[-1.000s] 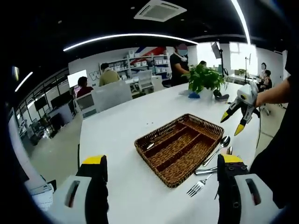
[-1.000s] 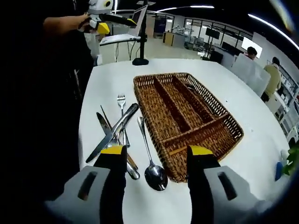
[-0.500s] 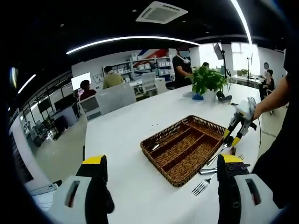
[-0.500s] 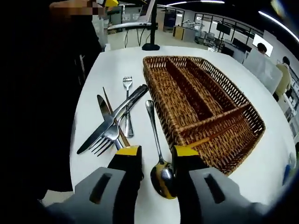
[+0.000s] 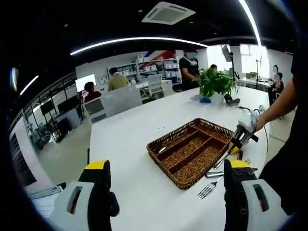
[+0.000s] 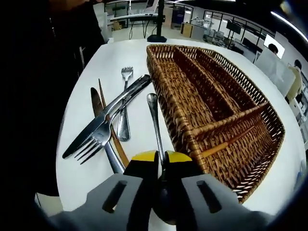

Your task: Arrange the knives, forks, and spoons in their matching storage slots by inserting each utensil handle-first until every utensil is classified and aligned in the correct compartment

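Note:
A brown wicker basket (image 6: 219, 98) with long compartments lies on the white table (image 5: 130, 144). Left of it lies a spoon (image 6: 154, 118), its bowl end under my right gripper (image 6: 161, 158), which is shut on the spoon's neck. Further left are a knife (image 6: 103, 119) crossed over a fork (image 6: 124, 98), and a second fork (image 6: 91, 144). In the left gripper view the basket (image 5: 187, 151) sits mid-table, with the right gripper (image 5: 239, 139) low at its near right corner. My left gripper (image 5: 168, 166) hangs open above the table, holding nothing.
A potted plant (image 5: 215, 83) stands at the table's far end. People sit and stand at desks and shelves behind it. A person's dark sleeve (image 6: 57, 57) runs along the left of the right gripper view. A stand's black base (image 6: 157, 37) sits past the basket.
My right gripper has come down onto the spoon and its jaws have gone from wide open to shut on the spoon's neck. The left gripper stays open.

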Demonstrator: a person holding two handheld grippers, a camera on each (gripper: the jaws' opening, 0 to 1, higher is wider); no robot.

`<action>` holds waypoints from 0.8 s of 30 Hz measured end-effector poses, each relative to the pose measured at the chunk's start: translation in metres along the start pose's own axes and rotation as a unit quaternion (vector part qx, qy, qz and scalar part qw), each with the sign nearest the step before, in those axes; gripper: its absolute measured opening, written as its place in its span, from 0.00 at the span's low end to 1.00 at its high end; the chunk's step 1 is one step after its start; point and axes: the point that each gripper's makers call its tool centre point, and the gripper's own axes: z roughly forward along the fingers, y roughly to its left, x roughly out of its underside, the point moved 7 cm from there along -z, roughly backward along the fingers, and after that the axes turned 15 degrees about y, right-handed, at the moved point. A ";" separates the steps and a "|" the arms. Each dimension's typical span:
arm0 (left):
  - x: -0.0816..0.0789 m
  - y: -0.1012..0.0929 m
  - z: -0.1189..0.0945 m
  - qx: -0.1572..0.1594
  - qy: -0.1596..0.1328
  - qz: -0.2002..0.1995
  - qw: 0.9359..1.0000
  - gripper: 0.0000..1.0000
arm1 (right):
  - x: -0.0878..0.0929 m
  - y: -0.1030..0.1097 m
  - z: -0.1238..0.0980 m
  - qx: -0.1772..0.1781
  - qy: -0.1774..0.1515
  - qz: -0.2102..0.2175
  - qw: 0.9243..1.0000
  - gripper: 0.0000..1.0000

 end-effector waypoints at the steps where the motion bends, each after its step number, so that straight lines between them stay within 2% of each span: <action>1: 0.001 0.001 -0.001 -0.001 0.000 -0.002 1.000 1.00 | 0.002 -0.001 -0.003 0.002 0.003 -0.001 1.000 0.05; 5: 0.003 0.001 -0.002 -0.004 0.002 -0.004 1.000 1.00 | 0.005 0.000 -0.002 -0.003 -0.005 -0.016 1.000 0.04; 8: 0.002 0.001 -0.003 -0.004 0.000 -0.005 1.000 1.00 | 0.005 -0.001 0.000 -0.011 0.003 -0.015 1.000 0.03; 9: 0.001 0.001 -0.003 -0.004 -0.001 -0.004 1.000 1.00 | 0.003 -0.001 -0.001 -0.016 0.010 -0.028 0.999 0.02; 10: 0.000 0.001 -0.003 -0.005 -0.002 -0.004 1.000 1.00 | 0.002 0.000 -0.002 -0.009 0.018 -0.065 0.998 0.01; 11: -0.001 0.001 -0.003 -0.005 -0.002 -0.003 1.000 1.00 | 0.001 0.002 -0.002 -0.012 0.020 -0.073 0.997 0.01; 13: -0.001 0.002 -0.002 -0.006 -0.002 -0.002 1.000 1.00 | -0.001 0.007 -0.001 -0.033 0.030 -0.048 0.998 0.00; 15: -0.002 0.003 -0.003 -0.006 -0.003 -0.001 1.000 1.00 | -0.002 0.008 -0.002 -0.033 0.029 -0.060 0.997 0.00; 16: -0.002 0.003 -0.003 -0.008 -0.003 -0.002 1.000 1.00 | -0.002 0.008 -0.003 -0.026 0.036 -0.075 0.996 0.00; 24: -0.001 0.002 -0.004 -0.011 -0.006 -0.004 1.000 1.00 | -0.018 0.007 -0.026 -0.020 0.026 -0.102 0.994 0.00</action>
